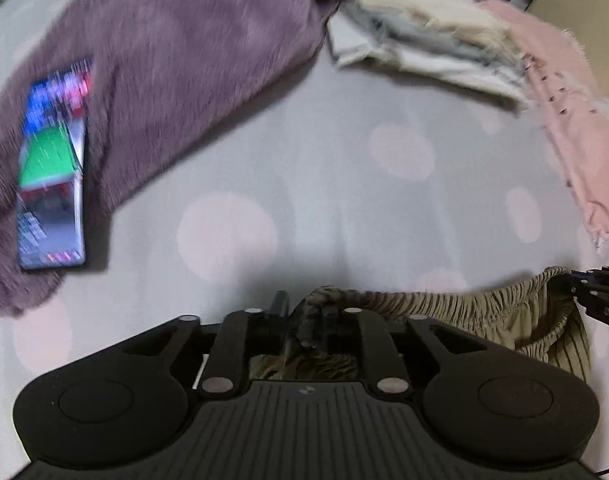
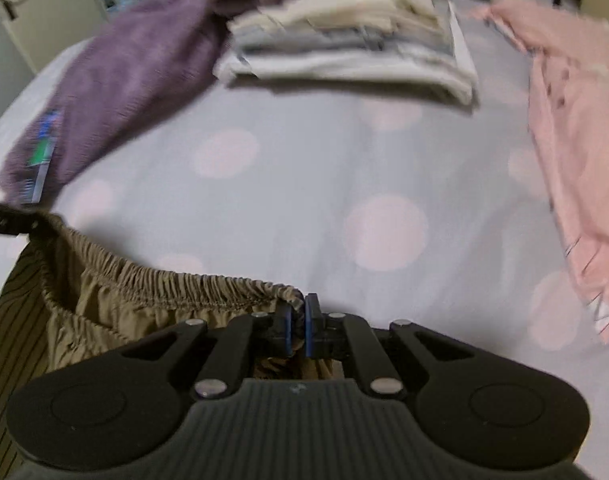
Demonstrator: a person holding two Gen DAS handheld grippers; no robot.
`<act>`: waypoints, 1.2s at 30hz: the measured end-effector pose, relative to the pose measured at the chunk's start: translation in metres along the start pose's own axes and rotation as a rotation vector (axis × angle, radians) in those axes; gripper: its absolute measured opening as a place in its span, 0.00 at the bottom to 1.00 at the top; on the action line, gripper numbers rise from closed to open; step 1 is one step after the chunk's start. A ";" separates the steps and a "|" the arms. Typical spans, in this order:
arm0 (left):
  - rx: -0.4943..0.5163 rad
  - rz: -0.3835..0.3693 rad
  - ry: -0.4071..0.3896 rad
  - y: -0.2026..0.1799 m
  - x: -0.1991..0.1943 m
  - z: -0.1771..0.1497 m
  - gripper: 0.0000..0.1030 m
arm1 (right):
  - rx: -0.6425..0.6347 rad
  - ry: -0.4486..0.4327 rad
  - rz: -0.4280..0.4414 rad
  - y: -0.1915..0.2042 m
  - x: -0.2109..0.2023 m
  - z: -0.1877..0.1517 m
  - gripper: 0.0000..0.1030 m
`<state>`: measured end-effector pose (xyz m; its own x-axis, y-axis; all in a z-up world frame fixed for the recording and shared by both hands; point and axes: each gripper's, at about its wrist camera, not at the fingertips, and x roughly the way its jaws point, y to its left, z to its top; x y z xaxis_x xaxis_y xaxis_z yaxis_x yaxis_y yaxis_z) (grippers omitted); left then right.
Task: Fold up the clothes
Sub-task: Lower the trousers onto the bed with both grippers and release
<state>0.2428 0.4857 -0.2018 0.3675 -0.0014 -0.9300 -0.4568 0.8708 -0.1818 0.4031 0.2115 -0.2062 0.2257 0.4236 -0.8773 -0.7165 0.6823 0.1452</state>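
Both grippers pinch the elastic waistband of the olive striped shorts (image 2: 156, 288): the right gripper (image 2: 299, 322) has its blue-edged fingers closed on one end of the band, and the left gripper (image 1: 304, 320) is clamped on the other end, bunched cloth filling the space between its fingers. The waistband spans between them above a grey bedsheet with pale pink dots (image 2: 304, 168). Across the sheet, a fuzzy purple garment (image 1: 176, 60) lies to the left, a pink garment (image 2: 576, 120) along the right side, and a stack of folded whitish clothes (image 2: 344, 40) between them at the far edge. A lit phone (image 1: 52, 168) rests on the purple garment.
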 end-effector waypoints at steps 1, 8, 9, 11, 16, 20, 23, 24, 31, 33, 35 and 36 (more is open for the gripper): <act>0.003 -0.001 0.017 0.001 0.007 -0.002 0.14 | 0.021 0.008 -0.007 -0.003 0.007 -0.001 0.10; 0.049 -0.022 -0.006 0.003 -0.017 -0.002 0.28 | 0.126 -0.037 0.011 -0.020 0.003 -0.012 0.33; 0.055 -0.030 -0.009 0.003 -0.023 -0.001 0.32 | 0.140 -0.046 0.027 -0.023 -0.001 -0.014 0.35; 0.030 -0.047 0.000 0.006 -0.031 0.000 0.36 | 0.182 -0.063 0.073 -0.030 -0.011 -0.017 0.36; -0.031 -0.089 0.021 0.012 -0.049 0.003 0.36 | 0.262 -0.101 0.128 -0.037 -0.033 -0.023 0.37; -0.079 -0.122 0.039 0.018 -0.064 0.005 0.36 | 0.176 -0.075 0.060 -0.022 -0.041 -0.026 0.39; -0.047 -0.113 0.046 0.013 -0.068 -0.001 0.36 | 0.153 -0.078 0.053 -0.016 -0.049 -0.029 0.39; -0.017 -0.103 0.051 0.011 -0.067 -0.007 0.36 | 0.156 -0.089 0.057 -0.015 -0.054 -0.031 0.39; 0.181 -0.070 -0.032 0.002 -0.063 -0.059 0.36 | 0.021 -0.082 0.012 -0.001 -0.067 -0.069 0.40; 0.270 -0.061 -0.068 -0.005 -0.060 -0.067 0.36 | -0.058 -0.068 -0.015 0.004 -0.061 -0.083 0.40; 0.277 -0.059 -0.050 -0.008 -0.051 -0.066 0.36 | -0.097 -0.059 -0.035 0.006 -0.054 -0.090 0.40; 0.280 -0.058 -0.042 -0.009 -0.046 -0.065 0.36 | -0.098 -0.063 -0.048 0.006 -0.052 -0.090 0.39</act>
<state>0.1772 0.4455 -0.1782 0.4224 -0.0402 -0.9055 -0.1944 0.9717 -0.1338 0.3271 0.1402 -0.2013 0.2996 0.4306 -0.8514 -0.7641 0.6426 0.0561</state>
